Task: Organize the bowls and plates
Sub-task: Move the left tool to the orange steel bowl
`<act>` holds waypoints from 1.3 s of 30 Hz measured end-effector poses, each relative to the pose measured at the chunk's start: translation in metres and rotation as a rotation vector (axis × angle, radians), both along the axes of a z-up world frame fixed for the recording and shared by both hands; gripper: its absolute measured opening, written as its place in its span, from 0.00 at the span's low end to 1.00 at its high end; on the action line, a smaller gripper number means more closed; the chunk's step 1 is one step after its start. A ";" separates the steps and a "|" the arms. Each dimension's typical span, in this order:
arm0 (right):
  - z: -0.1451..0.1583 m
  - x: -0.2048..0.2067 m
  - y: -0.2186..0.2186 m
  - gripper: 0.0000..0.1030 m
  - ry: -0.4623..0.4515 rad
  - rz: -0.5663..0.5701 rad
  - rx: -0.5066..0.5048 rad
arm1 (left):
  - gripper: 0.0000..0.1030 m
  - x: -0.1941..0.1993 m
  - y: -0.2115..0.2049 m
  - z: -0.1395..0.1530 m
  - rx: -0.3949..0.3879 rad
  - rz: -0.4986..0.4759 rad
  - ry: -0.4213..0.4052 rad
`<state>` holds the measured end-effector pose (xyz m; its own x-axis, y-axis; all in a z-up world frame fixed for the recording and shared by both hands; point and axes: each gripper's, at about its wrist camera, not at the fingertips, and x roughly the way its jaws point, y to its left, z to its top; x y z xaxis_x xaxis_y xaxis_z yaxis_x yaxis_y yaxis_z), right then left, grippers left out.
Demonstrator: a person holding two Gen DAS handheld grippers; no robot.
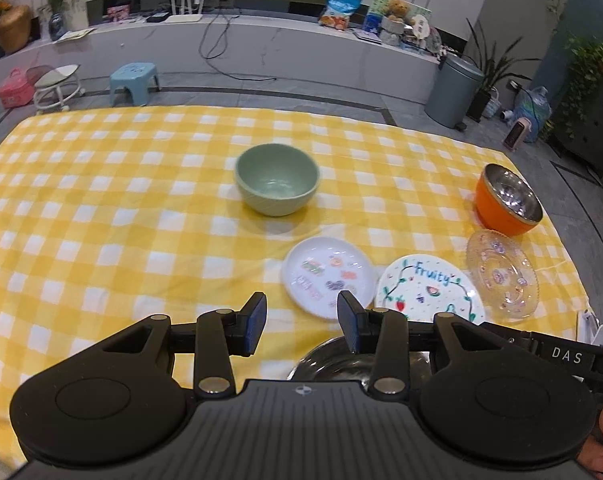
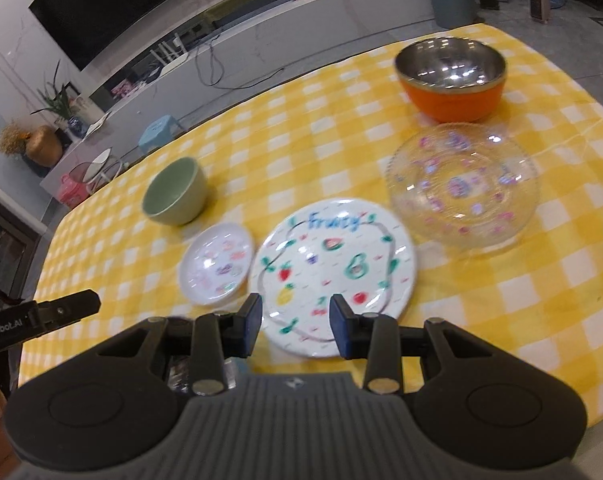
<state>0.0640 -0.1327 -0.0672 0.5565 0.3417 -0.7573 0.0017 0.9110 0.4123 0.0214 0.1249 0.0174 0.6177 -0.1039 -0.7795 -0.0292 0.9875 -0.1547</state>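
Note:
A green bowl [image 1: 277, 178] [image 2: 176, 191] stands mid-table. A small white plate [image 1: 328, 276] [image 2: 217, 263] lies beside a larger white "Fruity" plate [image 1: 429, 289] [image 2: 333, 272]. A clear glass plate [image 1: 502, 274] [image 2: 463, 184] lies right of it, with an orange steel-lined bowl [image 1: 507, 199] [image 2: 450, 78] behind. A glass bowl [image 1: 333, 364] sits partly hidden under my left gripper [image 1: 301, 320], which is open and empty. My right gripper [image 2: 295, 326] is open and empty, above the near edge of the Fruity plate.
The table carries a yellow checked cloth [image 1: 101, 220] [image 2: 501, 300]. Its right edge [image 1: 581, 280] is close to the glass plate. The other gripper's arm shows at the right of the left wrist view [image 1: 561, 354] and at the left of the right wrist view [image 2: 41, 314].

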 end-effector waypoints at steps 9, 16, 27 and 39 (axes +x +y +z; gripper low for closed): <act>-0.007 0.016 -0.036 0.37 0.006 -0.050 -0.016 | 0.53 0.032 -0.048 -0.007 0.029 -0.085 0.001; -0.014 0.032 -0.057 0.41 0.010 -0.093 0.021 | 0.53 0.055 -0.080 -0.017 0.008 -0.144 -0.039; -0.005 0.076 -0.096 0.41 -0.046 -0.180 0.063 | 0.54 0.102 -0.127 -0.022 0.085 -0.209 -0.018; -0.011 0.122 -0.142 0.42 -0.065 -0.300 0.053 | 0.56 0.161 -0.169 -0.030 0.100 -0.214 0.005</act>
